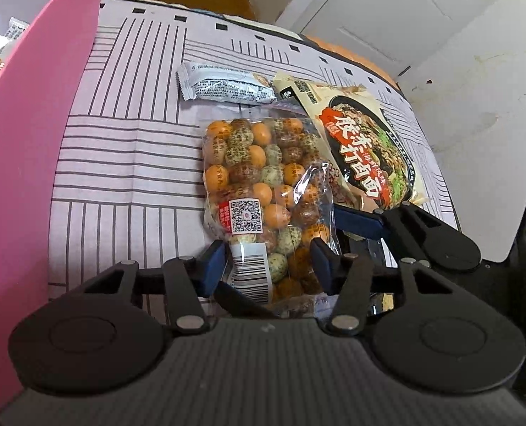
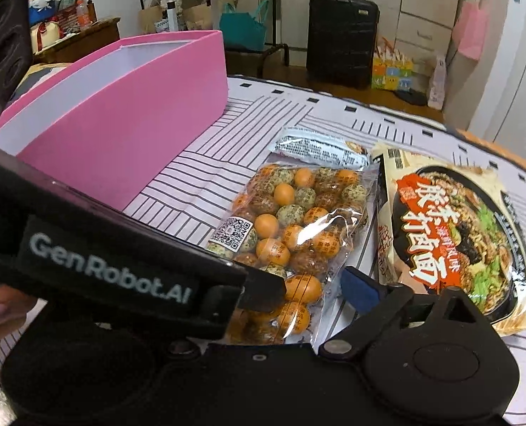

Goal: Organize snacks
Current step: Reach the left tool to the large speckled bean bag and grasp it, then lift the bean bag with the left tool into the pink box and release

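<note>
Bag of coated nuts (image 1: 263, 195) lies flat on the striped cloth (image 1: 121, 149), between the pink box (image 2: 121, 124) and the noodle packet (image 1: 362, 149). The left gripper (image 1: 268, 255) straddles its near end, blue pads touching the film on both sides, apparently to lift it toward the box. The right gripper (image 2: 312, 284) hangs released alongside, holding nothing. The bag is clear, wrinkled, glossy, filled with orange and speckled balls.
</note>
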A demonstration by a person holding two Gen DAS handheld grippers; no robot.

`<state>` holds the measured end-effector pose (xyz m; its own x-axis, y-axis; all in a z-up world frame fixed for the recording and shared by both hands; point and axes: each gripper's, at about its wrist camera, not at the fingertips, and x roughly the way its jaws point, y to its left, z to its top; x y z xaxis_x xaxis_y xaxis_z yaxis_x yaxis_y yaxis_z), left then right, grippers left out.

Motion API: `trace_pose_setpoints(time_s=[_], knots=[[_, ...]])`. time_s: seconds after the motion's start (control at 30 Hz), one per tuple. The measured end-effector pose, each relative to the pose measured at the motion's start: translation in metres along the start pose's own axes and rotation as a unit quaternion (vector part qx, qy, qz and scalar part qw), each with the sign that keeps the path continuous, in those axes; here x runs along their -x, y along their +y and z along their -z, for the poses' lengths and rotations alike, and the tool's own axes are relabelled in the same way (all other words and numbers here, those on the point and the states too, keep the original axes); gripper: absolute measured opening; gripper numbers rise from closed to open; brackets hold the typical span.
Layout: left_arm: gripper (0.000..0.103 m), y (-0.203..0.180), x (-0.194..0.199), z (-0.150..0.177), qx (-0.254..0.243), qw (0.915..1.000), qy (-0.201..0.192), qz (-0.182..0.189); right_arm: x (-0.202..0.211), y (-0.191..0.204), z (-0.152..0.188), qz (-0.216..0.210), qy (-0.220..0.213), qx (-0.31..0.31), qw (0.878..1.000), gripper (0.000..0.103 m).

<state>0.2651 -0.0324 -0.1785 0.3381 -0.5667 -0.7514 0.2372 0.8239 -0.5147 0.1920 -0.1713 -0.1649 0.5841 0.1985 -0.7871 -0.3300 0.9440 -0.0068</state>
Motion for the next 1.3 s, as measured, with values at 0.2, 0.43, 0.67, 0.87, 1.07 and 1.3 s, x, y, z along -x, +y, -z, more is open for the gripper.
trace_pose_setpoints(time_s=[0.2, 0.43, 0.67, 0.87, 1.07, 1.3], knots=[[0.05, -0.004, 0.005, 0.001, -0.01, 0.9999, 0.002, -0.003, 0.009, 0.008, -0.001, 0.001, 0.002, 0.009, 1.0, 0.087], [0.05, -0.006, 0.017, 0.005, -0.004, 0.9999, 0.013, 0.008, 0.027, 0.017, -0.005, 0.008, 0.028, 0.014, 0.999, 0.086], [0.049, -0.014, 0.034, 0.01, -0.008, 0.9994, 0.026, 0.02, 0.048, 0.026, -0.005, 0.004, 0.029, 0.014, 0.999, 0.085], [0.049, -0.023, 0.056, 0.017, -0.022, 0.9991, 0.027, 0.023, 0.072, 0.046, -0.003, 0.024, 0.011, 0.031, 0.999, 0.083], [0.049, -0.035, 0.08, 0.03, -0.042, 0.9986, 0.027, 0.02, 0.095, 0.061, 0.007, 0.028, 0.0, 0.022, 0.999, 0.083], [0.049, -0.044, 0.11, 0.053, -0.046, 0.9979, 0.042, 0.016, 0.126, 0.085, 0.019, 0.026, -0.001, 0.007, 1.0, 0.082]])
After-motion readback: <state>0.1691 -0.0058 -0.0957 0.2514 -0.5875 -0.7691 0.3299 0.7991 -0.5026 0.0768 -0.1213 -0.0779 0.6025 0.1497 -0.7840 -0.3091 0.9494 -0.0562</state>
